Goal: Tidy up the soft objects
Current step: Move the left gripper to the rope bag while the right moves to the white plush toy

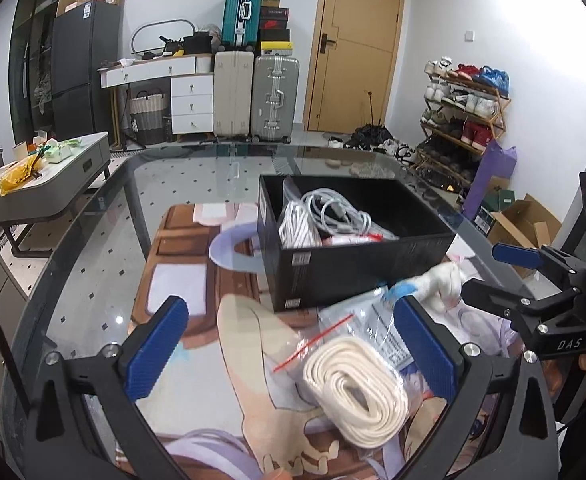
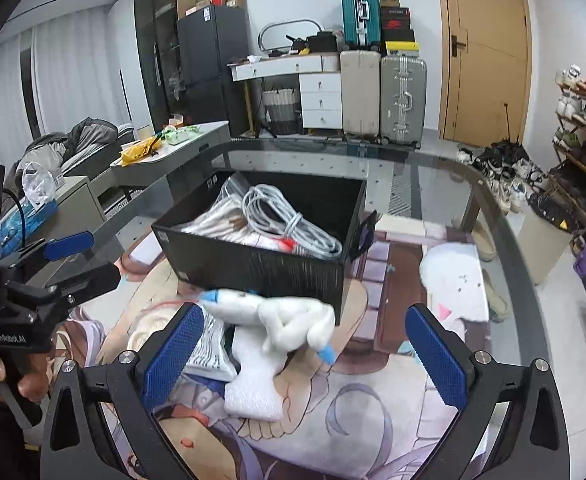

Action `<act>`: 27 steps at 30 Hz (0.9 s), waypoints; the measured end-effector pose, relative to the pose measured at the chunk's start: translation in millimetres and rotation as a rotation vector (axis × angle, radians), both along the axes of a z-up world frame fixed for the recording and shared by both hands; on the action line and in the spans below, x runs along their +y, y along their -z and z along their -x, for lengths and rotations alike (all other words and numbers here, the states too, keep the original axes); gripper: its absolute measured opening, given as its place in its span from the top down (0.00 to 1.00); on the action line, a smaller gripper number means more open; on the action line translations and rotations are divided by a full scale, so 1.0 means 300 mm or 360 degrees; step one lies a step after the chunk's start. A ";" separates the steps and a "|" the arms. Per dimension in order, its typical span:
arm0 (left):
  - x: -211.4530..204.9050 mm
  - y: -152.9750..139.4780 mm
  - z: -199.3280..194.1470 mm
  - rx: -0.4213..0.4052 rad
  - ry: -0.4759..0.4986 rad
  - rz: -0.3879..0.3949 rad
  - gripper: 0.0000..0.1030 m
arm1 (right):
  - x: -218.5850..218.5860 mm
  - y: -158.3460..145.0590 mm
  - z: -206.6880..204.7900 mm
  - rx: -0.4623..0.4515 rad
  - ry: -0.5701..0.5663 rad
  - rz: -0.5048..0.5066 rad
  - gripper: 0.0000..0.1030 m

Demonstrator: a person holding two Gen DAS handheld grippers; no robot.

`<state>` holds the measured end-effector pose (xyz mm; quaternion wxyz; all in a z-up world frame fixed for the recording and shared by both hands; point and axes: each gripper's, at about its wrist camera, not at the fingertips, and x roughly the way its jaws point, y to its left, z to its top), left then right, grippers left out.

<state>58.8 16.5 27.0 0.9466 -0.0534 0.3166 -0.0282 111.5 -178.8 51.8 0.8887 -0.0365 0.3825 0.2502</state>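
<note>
**Both grippers wide open before the black box**

The left gripper [image 1: 289, 344] gapes wide, holding nothing, its span over one bagged cream strap coil [image 1: 357, 388]. The right gripper [image 2: 313, 356] is equally spread and empty-handed around one white knotted cord [image 2: 281, 316], long axis left-right, blue tips at both ends, touching the black box [image 2: 261, 264] near wall. Bare printed mat [image 2: 373, 420] lies to the right.
</note>
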 end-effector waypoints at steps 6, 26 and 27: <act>-0.018 0.047 0.000 0.0063 0.0018 -0.0003 0.00 | 0.002 0.032 -0.013 0.0056 -0.0006 -0.0036 0.01; -0.088 0.127 -0.009 0.0311 0.0161 0.0035 0.00 | 0.005 0.070 -0.039 0.0103 0.0024 -0.0046 0.01; -0.090 0.131 -0.013 0.0326 0.0165 0.0031 0.00 | 0.007 0.073 -0.040 0.0106 0.0025 -0.0047 0.01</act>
